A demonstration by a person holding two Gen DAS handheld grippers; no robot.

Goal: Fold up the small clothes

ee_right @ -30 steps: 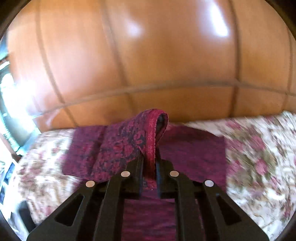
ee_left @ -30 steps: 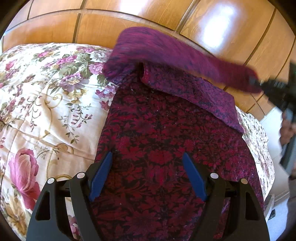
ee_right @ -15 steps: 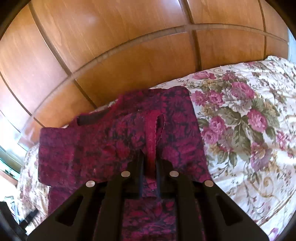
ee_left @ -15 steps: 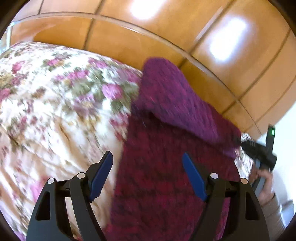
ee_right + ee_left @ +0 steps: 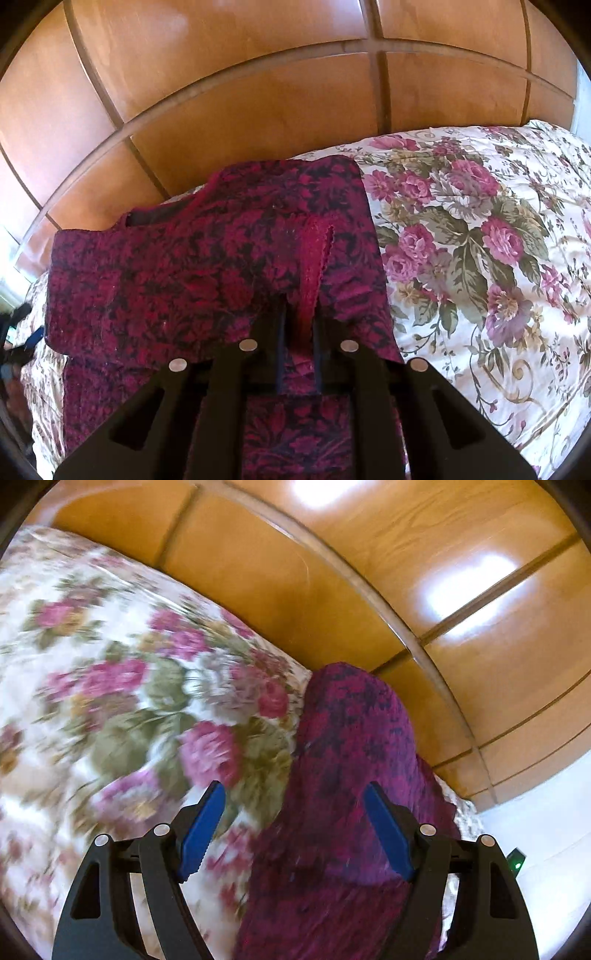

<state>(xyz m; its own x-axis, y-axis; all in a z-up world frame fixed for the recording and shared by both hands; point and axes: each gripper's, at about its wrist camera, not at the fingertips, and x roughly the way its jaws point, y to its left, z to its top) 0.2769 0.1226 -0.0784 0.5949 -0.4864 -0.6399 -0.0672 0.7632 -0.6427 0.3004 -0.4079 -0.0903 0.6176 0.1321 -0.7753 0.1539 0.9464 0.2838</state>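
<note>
The dark red and black floral knit garment (image 5: 207, 266) lay on the bed, near the headboard end, its upper part doubled over the lower. You were midway through a fold: your right tool (image 5: 298, 321) was pressed together on a strip of the garment's red ribbed hem (image 5: 314, 258), which sat low over the layer beneath. Next, I judge, you needed to let that hem go and pull the tool clear without dragging the layer askew. The fabric looked soft and limp, with a dense flower pattern and one dark opening at the far edge. Your left tool (image 5: 295, 834) stood spread wide above the garment's left side, pinching nothing; that view was blurred. Around it lay the cream quilt with pink roses (image 5: 480, 240), and behind rose the glossy orange-brown wooden panelling (image 5: 258, 92).
</note>
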